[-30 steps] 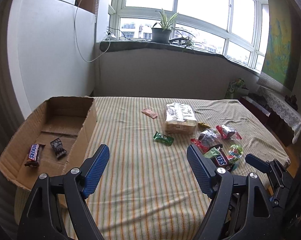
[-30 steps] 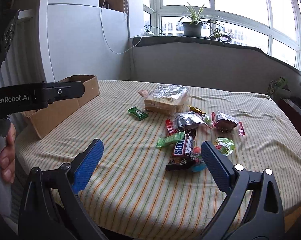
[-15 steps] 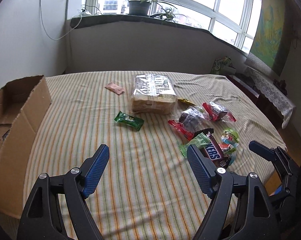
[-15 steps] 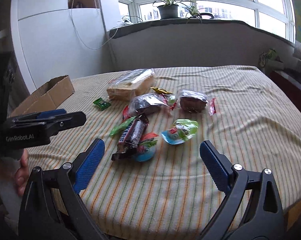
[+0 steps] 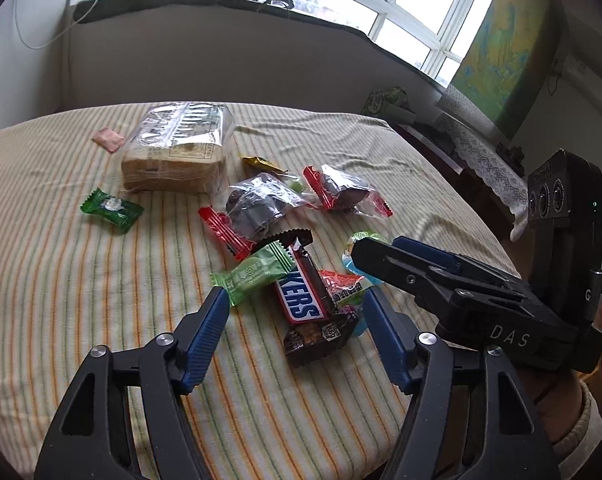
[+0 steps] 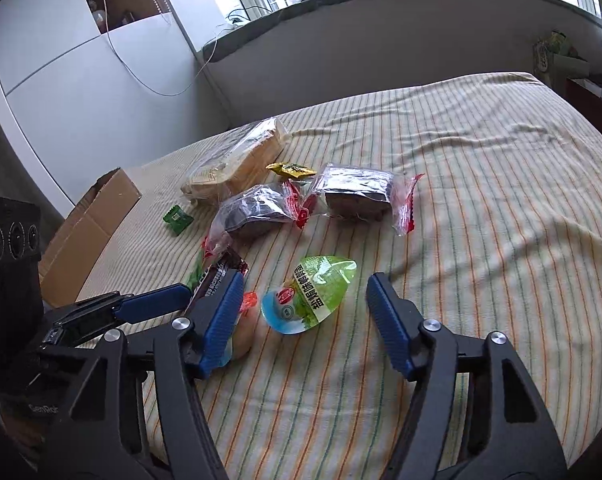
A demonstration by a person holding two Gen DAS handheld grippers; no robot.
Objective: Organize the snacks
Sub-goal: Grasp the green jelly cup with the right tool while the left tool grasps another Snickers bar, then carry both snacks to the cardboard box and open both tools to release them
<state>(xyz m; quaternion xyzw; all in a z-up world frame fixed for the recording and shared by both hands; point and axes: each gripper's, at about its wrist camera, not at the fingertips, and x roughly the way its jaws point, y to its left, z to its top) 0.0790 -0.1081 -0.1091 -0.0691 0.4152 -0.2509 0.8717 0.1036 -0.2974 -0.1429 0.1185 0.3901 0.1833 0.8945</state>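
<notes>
Striped bed (image 5: 81,300) w/ most snacks loose (box (image 6: 89,232) far left). Left tool (image 5: 293,320) closing round Snickers bar (image 5: 301,296), not gripping yet. Right tool (image 6: 301,312) closing round green jelly cup (image 6: 313,292), pads clear. Sorting barely begun.

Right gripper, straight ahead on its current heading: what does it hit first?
Most likely the green-lidded jelly cup, lying on the striped cloth right in the gap of the right gripper. Its jaws are closing, not yet on it. Depth is hard to judge.
</notes>
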